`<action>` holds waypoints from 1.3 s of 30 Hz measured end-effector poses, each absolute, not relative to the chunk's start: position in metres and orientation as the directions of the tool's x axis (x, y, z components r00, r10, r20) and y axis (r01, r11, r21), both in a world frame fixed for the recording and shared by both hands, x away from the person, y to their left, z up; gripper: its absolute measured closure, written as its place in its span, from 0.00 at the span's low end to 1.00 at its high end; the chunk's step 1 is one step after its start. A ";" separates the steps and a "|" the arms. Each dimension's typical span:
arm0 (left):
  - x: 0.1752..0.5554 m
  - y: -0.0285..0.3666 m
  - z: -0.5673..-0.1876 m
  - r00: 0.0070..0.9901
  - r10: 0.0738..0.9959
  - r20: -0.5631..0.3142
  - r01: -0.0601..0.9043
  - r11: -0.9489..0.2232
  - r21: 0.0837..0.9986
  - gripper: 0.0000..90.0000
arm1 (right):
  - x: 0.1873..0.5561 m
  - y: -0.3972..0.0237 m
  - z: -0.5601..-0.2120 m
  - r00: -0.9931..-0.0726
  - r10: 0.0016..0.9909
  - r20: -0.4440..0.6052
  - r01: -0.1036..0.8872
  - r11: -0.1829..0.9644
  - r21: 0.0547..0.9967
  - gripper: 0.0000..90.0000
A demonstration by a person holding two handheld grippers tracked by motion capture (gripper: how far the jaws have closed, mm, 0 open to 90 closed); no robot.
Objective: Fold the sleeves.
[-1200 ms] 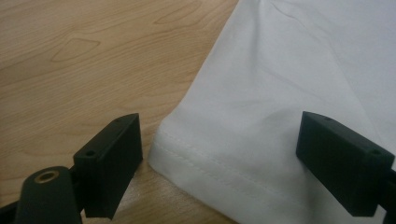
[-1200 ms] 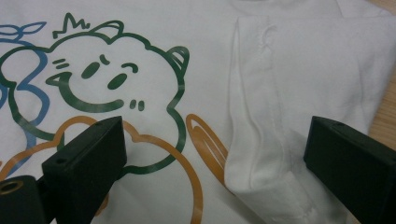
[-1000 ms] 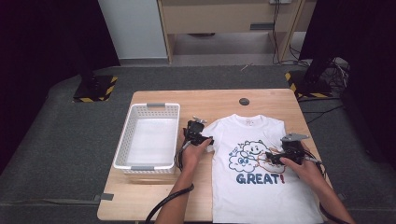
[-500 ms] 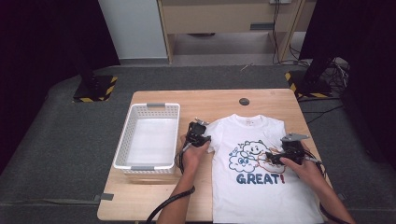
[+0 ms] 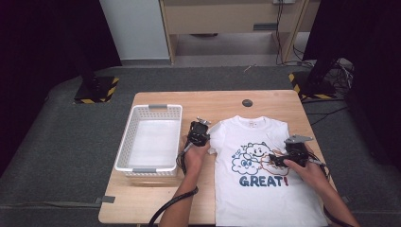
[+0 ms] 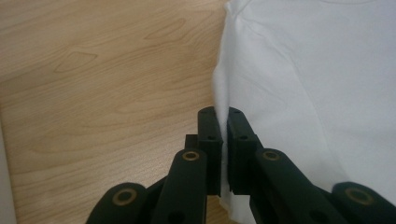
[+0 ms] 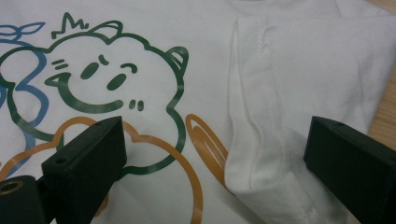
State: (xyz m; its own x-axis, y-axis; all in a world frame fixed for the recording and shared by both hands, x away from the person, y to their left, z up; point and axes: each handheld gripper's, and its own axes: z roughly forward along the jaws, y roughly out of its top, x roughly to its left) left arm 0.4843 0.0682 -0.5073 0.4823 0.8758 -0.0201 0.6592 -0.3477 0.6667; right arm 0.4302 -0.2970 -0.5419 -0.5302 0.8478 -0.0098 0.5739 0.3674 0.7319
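A white T-shirt (image 5: 265, 194) printed with cartoon clouds and "GREAT!" lies flat on the wooden table (image 5: 156, 198). My left gripper (image 5: 208, 138) sits at the shirt's left sleeve. Its jaws have just been closing, and in the left gripper view the left gripper (image 6: 223, 119) is shut on the sleeve's edge (image 6: 220, 88), which stands pinched up between the pads. My right gripper (image 5: 276, 160) rests over the print on the shirt's right side. In the right gripper view the right gripper (image 7: 217, 140) is open, its jaws wide apart on either side of the folded-in right sleeve (image 7: 289, 93).
A white plastic basket (image 5: 124, 142) stands empty on the table left of the shirt, close to my left hand. A small dark round disc (image 5: 247, 102) lies near the table's far edge. Cables trail from both grippers toward the near edge.
The left gripper has edged slightly right, onto the shirt's left sleeve. The right hand and its gripper have not moved.
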 end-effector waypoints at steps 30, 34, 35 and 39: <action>0.484 0.068 -0.472 0.489 0.872 -0.034 0.653 -0.340 0.676 0.97 | 0.429 -0.269 -0.542 -0.499 0.867 -0.009 0.589 0.346 0.730 0.06; 0.483 0.065 -0.471 0.491 0.870 -0.043 0.653 -0.335 0.679 0.97 | 0.429 -0.266 -0.542 -0.505 0.863 -0.010 0.585 0.351 0.731 0.06; 0.482 0.064 -0.470 0.493 0.869 -0.044 0.652 -0.335 0.680 0.97 | 0.429 -0.265 -0.542 -0.505 0.863 -0.010 0.586 0.351 0.730 0.06; 0.482 0.060 -0.468 0.499 0.865 -0.052 0.652 -0.336 0.680 0.97 | 0.429 -0.261 -0.542 -0.508 0.861 -0.009 0.586 0.353 0.730 0.06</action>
State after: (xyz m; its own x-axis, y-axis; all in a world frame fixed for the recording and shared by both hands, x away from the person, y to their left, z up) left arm 0.4817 0.0601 -0.4677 0.4995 0.8648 -0.0518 0.6520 -0.3359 0.6797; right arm 0.4288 -0.2613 -0.5418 -0.5082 0.8612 -0.0088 0.5857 0.3532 0.7295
